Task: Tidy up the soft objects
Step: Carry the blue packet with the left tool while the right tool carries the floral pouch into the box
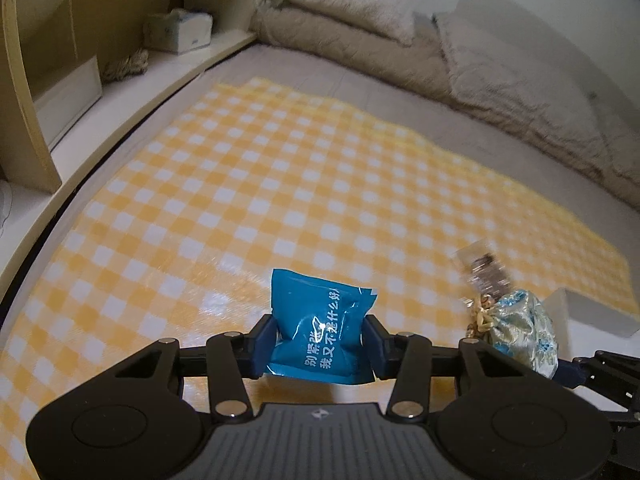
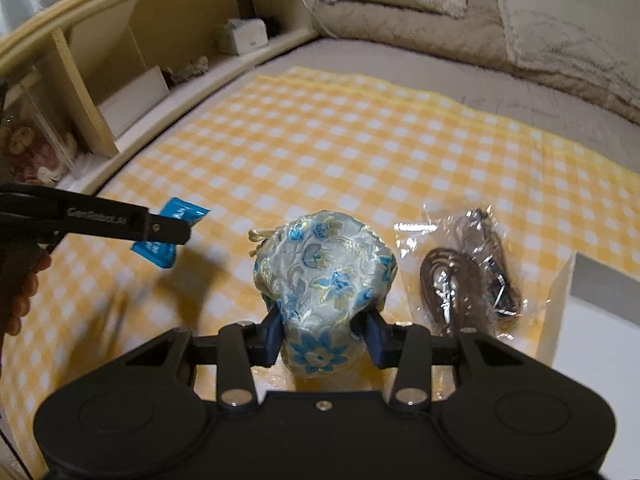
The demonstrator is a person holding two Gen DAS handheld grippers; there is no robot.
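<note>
My left gripper [image 1: 320, 342] is shut on a blue packet [image 1: 318, 328] with white print, held just above the yellow checked cloth [image 1: 280, 184]. In the right wrist view that same left gripper [image 2: 168, 228] comes in from the left, a hand behind it, with the blue packet [image 2: 180, 212] in its jaws. My right gripper [image 2: 322, 338] is shut on a silvery brocade pouch [image 2: 324, 276] with blue flowers, lifted off the cloth. The pouch [image 1: 524, 328] also shows at the right of the left wrist view.
A clear bag with a dark cord [image 2: 468, 280] lies on the cloth right of the pouch. A white box [image 2: 592, 304] stands at the right. Beige pillows and a blanket [image 1: 400, 40] lie at the back; a headboard shelf [image 2: 132, 80] with a tissue box runs along the left.
</note>
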